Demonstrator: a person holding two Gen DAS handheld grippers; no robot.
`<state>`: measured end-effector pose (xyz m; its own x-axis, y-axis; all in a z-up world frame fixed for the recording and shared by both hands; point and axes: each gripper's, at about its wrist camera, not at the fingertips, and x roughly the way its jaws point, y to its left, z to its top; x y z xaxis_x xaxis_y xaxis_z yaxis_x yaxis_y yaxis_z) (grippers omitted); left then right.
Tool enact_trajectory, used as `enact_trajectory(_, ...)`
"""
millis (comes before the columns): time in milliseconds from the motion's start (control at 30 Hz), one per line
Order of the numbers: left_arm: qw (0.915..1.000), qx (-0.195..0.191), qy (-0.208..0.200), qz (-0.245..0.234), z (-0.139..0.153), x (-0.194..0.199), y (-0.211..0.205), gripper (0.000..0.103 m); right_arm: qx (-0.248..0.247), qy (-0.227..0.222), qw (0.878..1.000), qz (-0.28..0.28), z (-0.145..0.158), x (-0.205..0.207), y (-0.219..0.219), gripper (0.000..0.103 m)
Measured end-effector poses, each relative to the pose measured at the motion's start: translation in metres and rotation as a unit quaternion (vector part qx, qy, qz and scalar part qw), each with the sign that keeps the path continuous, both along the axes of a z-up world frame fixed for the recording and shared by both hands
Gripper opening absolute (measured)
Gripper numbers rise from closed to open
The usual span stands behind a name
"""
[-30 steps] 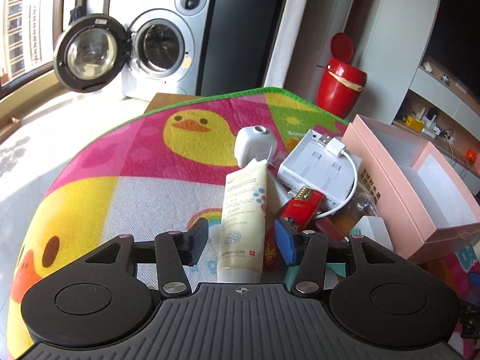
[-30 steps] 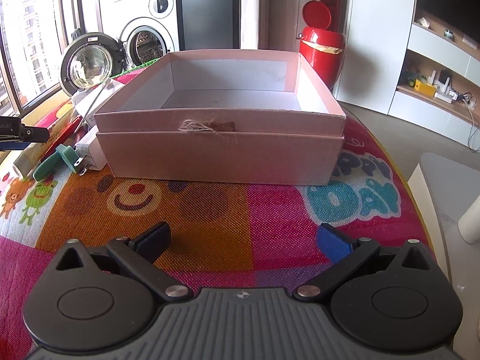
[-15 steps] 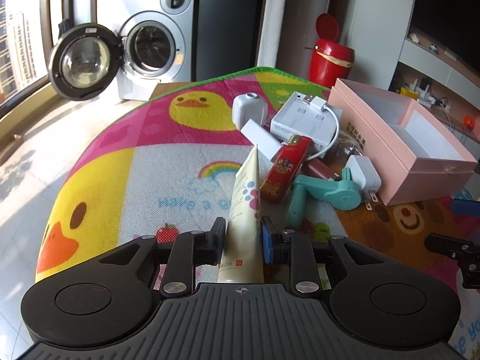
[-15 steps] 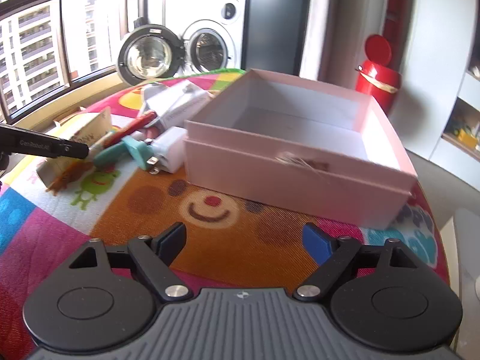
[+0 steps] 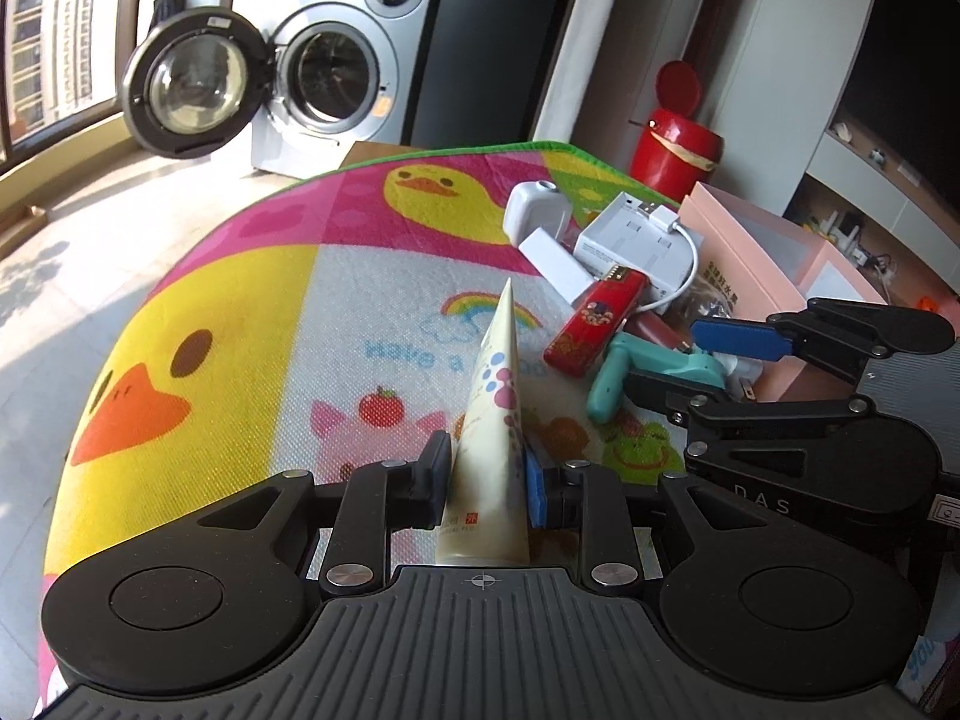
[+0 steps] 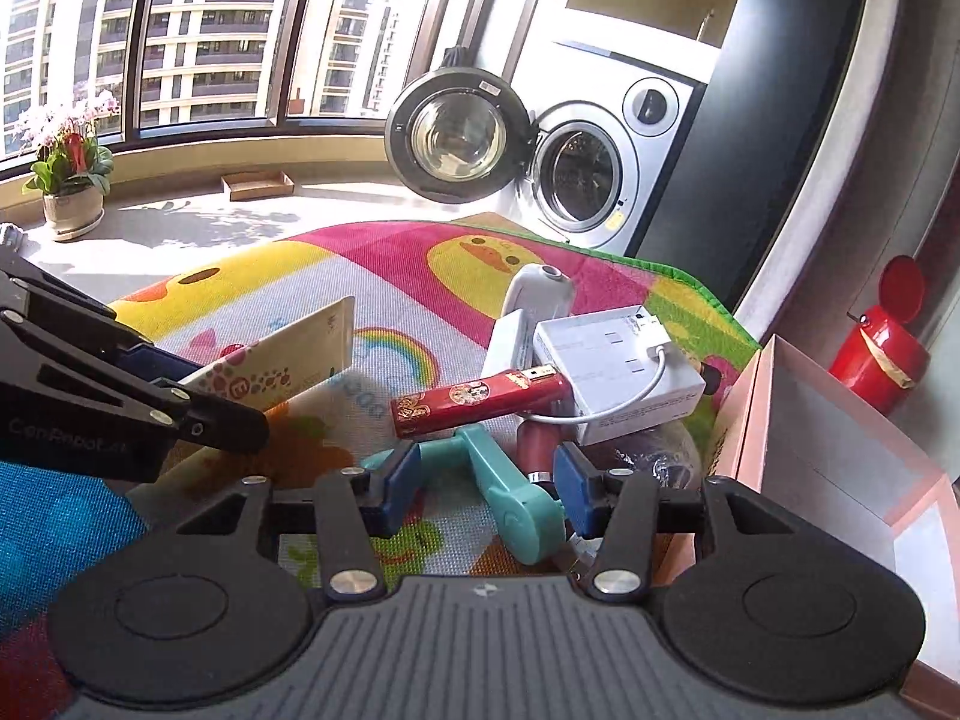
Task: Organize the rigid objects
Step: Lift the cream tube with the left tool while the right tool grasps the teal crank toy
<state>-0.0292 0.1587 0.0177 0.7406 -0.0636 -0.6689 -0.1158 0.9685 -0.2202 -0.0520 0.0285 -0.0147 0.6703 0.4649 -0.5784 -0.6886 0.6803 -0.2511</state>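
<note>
My left gripper (image 5: 487, 480) is shut on a cream tube (image 5: 495, 414) and holds it above the mat; the tube also shows in the right wrist view (image 6: 282, 363). My right gripper (image 6: 486, 483) is open, its fingers on either side of a teal tool (image 6: 510, 492), which also shows in the left wrist view (image 5: 636, 369). A red case (image 6: 480, 399), a white box with a USB cable (image 6: 618, 369) and a white round-topped device (image 6: 537, 294) lie in a pile beside the open pink box (image 6: 840, 450).
The colourful play mat (image 5: 252, 324) covers the table; its edge curves off at the left and far side. A washing machine with an open door (image 5: 270, 78) and a red bin (image 5: 678, 144) stand beyond. The right gripper (image 5: 690, 360) lies close to my left one.
The left gripper shut on the cream tube and lifted it back from the pile. The right gripper swung left from the pink box to the pile and now straddles the teal tool.
</note>
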Motion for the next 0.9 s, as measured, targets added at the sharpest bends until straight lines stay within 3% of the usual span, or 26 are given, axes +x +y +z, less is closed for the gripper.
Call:
enact_trajectory(100, 1.0, -0.004, -0.001, 0.0, 0.0, -0.002, 0.002, 0.029, 0.01, 0.028, 1.0, -0.01, -0.007, 0.011, -0.008, 0.049)
enact_trajectory(200, 1.0, -0.004, -0.001, -0.001, 0.0, -0.001, 0.001, 0.029, 0.019, 0.077, 0.997, 0.014, -0.004, 0.005, -0.022, 0.022)
enact_trajectory(500, 0.9998, 0.007, 0.005, -0.019, 0.002, 0.004, -0.015, 0.029, -0.003, 0.092, 0.994, 0.056, -0.002, -0.043, -0.078, 0.021)
enact_trajectory(567, 0.9993, 0.013, 0.007, -0.034, 0.002, 0.005, -0.026, 0.029, -0.027, 0.072, 0.996, 0.049, -0.003, -0.051, -0.093, 0.036)
enact_trajectory(633, 0.9986, 0.022, 0.009, -0.047, 0.002, 0.006, -0.038, 0.031, -0.044, 0.044, 0.998, 0.015, -0.004, -0.054, -0.106, 0.066)
enact_trajectory(800, 0.9958, 0.068, 0.012, -0.061, 0.001, 0.008, -0.064, 0.038, -0.061, -0.024, 0.993, -0.099, -0.005, -0.049, -0.137, 0.068)
enact_trajectory(900, 0.9945, 0.081, 0.016, -0.065, 0.0, 0.009, -0.073, 0.043, -0.006, 0.018, 0.993, -0.113, 0.002, -0.045, -0.151, 0.071)
